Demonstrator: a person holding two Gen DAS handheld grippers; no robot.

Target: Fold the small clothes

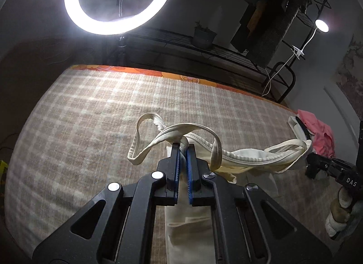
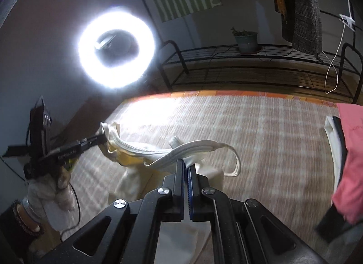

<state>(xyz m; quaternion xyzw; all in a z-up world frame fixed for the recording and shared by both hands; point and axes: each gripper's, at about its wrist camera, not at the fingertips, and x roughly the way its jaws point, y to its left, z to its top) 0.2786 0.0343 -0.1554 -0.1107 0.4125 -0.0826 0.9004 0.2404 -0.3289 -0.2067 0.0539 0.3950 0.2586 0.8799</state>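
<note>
A cream sleeveless top (image 1: pixel 245 157) hangs stretched in the air between both grippers above the checked blanket (image 1: pixel 79 127). My left gripper (image 1: pixel 183 147) is shut on one bunched shoulder strap, and a loop of strap sticks out to the left. The top's body drops below the jaws and out of sight. At the right edge, my right gripper (image 1: pixel 309 158) grips the other shoulder. In the right wrist view, my right gripper (image 2: pixel 187 161) is shut on the top's strap (image 2: pixel 199 148), with my left gripper (image 2: pixel 103 138) holding the far end of the top (image 2: pixel 136 150).
A pile with a pink garment (image 1: pixel 317 132) (image 2: pixel 349 173) and white and black pieces lies at the blanket's right side. Beyond the bed stand a lit ring light (image 1: pixel 118 0), a black metal rack (image 2: pixel 249 68) with a potted plant (image 2: pixel 246 40), and a clip lamp (image 1: pixel 321 25).
</note>
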